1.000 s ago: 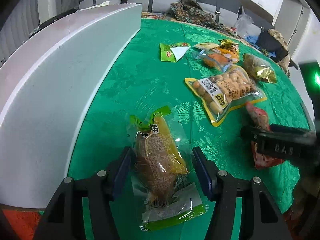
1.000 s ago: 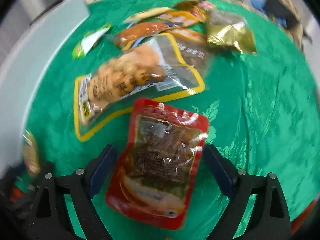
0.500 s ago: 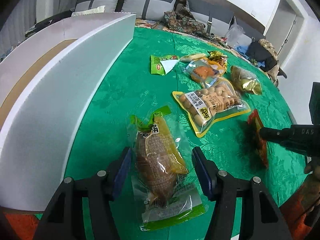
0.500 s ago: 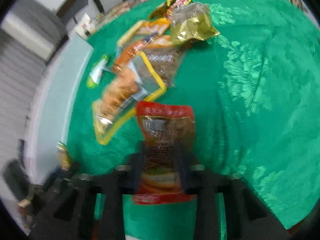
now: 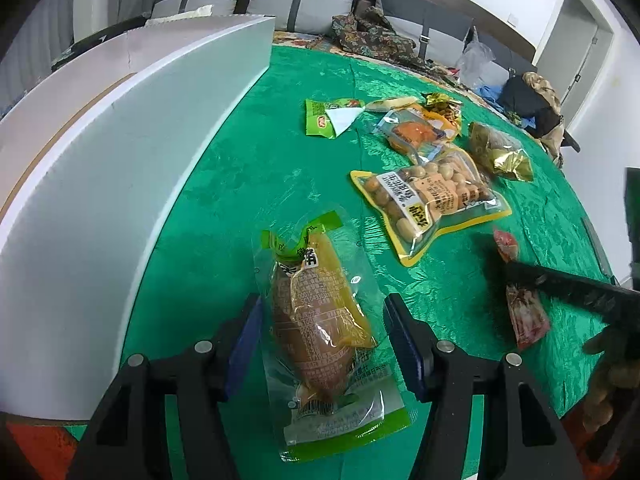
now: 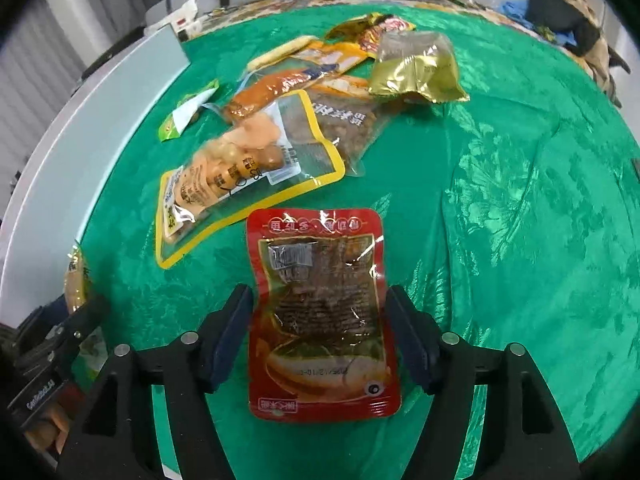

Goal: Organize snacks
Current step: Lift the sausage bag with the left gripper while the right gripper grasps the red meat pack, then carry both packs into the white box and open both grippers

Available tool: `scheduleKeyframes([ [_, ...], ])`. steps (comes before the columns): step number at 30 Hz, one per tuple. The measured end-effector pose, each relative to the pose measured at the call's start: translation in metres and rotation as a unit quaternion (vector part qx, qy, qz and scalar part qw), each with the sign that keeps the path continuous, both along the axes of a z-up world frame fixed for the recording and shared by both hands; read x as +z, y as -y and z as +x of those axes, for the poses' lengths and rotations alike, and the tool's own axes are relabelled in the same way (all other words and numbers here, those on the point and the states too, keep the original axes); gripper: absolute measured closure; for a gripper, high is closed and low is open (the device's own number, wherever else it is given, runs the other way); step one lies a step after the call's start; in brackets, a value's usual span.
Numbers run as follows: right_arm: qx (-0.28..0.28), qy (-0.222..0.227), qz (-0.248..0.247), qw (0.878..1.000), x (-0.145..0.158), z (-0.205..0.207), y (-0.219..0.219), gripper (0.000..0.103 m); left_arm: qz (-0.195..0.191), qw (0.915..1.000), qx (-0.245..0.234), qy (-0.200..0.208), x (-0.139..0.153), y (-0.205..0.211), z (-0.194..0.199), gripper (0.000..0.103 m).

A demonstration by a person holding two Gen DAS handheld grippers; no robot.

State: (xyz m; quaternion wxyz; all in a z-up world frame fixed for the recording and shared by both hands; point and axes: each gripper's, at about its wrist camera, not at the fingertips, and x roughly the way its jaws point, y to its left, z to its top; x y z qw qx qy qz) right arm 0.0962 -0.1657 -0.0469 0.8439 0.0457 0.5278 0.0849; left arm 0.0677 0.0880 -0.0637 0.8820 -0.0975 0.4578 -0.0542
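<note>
A clear, green-edged packet with a brown sweet potato (image 5: 316,320) sits between the blue pads of my left gripper (image 5: 324,344), which is shut on it just off the green cloth, beside the white box (image 5: 100,160). The jaws of my right gripper (image 6: 320,332) are opening. A red snack packet (image 6: 316,288) spreads flat between them, its side edges against both pads. In the left wrist view the red packet (image 5: 524,316) shows edge-on, tilted up, with a right finger (image 5: 560,288) crossing it.
On the green tablecloth (image 6: 520,200) beyond lie a yellow-edged packet of round snacks (image 6: 240,176), a gold packet (image 6: 416,68), an orange packet (image 5: 416,132) and a small green one (image 5: 328,120). The long white box (image 6: 80,128) runs along the left edge. Sofas stand behind.
My right jaws went from wide apart to pinched tight on the red packet, then spread again; the packet has flattened out. The left gripper and its packet have not moved.
</note>
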Motion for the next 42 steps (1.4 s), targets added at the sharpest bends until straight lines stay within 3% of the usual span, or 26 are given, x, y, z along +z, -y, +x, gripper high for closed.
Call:
scheduleKeyframes([
  [5, -0.063, -0.003, 0.112, 0.992, 0.015, 0.006, 0.046, 0.031, -0.017, 0.9998, 0.007, 0.0, 0.0, -0.005, 0.003, 0.043],
  [9, -0.059, -0.051, 0.113, 0.99, 0.01, 0.016, 0.045, 0.029, -0.021, 0.9998, 0.005, 0.001, -0.001, -0.005, 0.005, 0.043],
  [12, -0.04, -0.079, 0.066, 0.994, -0.006, 0.015, 0.016, 0.023, -0.023, 0.9997, 0.004, 0.0, -0.001, -0.005, 0.004, 0.042],
  [14, -0.021, -0.046, 0.003, 0.999, -0.007, 0.014, -0.011, 0.015, -0.021, 0.9998, 0.003, 0.0, 0.0, -0.005, 0.003, 0.042],
  [16, 0.013, -0.034, -0.065, 0.997, -0.011, 0.016, -0.033, 0.018, -0.019, 0.9998, 0.003, 0.003, 0.001, -0.006, 0.001, 0.042],
  [17, 0.031, -0.027, -0.092, 0.995, -0.012, 0.016, -0.04, 0.028, -0.019, 0.9998, 0.003, 0.004, 0.002, -0.007, 0.0, 0.042],
  [19, 0.034, -0.029, -0.068, 0.997, -0.004, 0.016, -0.033, 0.043, -0.022, 0.9997, 0.005, 0.007, 0.004, -0.008, -0.001, 0.042],
  [20, 0.03, -0.037, -0.044, 0.998, 0.001, 0.017, -0.026, 0.058, -0.024, 0.9997, 0.007, 0.007, 0.004, -0.009, -0.001, 0.042],
  [21, 0.025, -0.04, -0.038, 0.998, 0.004, 0.017, -0.02, 0.062, -0.028, 0.9996, 0.008, 0.006, 0.003, -0.01, 0.001, 0.042],
  [23, 0.007, -0.066, 0.024, 0.998, 0.003, 0.018, 0.0, 0.063, -0.032, 0.9995, 0.008, 0.005, 0.002, -0.009, 0.001, 0.042],
  [28, -0.042, -0.076, 0.145, 0.986, 0.01, 0.011, 0.036, 0.063, -0.031, 0.9995, 0.004, 0.01, 0.007, -0.008, -0.003, 0.042],
  [31, -0.044, -0.069, 0.179, 0.981, 0.03, 0.008, 0.039, 0.063, -0.054, 0.9985, 0.006, 0.01, 0.021, -0.012, -0.005, 0.042],
  [33, -0.03, -0.057, 0.2, 0.978, 0.054, 0.008, 0.031, 0.063, -0.108, 0.9938, 0.01, 0.021, 0.046, -0.025, -0.008, 0.042],
  [36, 0.019, -0.029, 0.228, 0.973, 0.102, 0.018, -0.003, 0.062, -0.139, 0.9885, 0.027, 0.053, 0.089, -0.053, -0.01, 0.042],
  [39, 0.085, 0.009, 0.249, 0.965, 0.154, 0.035, -0.08, 0.062, -0.099, 0.988, 0.068, 0.096, 0.138, -0.105, -0.012, 0.042],
  [42, 0.158, 0.046, 0.248, 0.955, 0.2, 0.046, -0.162, 0.06, -0.046, 0.9867, 0.123, 0.096, 0.154, -0.158, -0.007, 0.035],
])
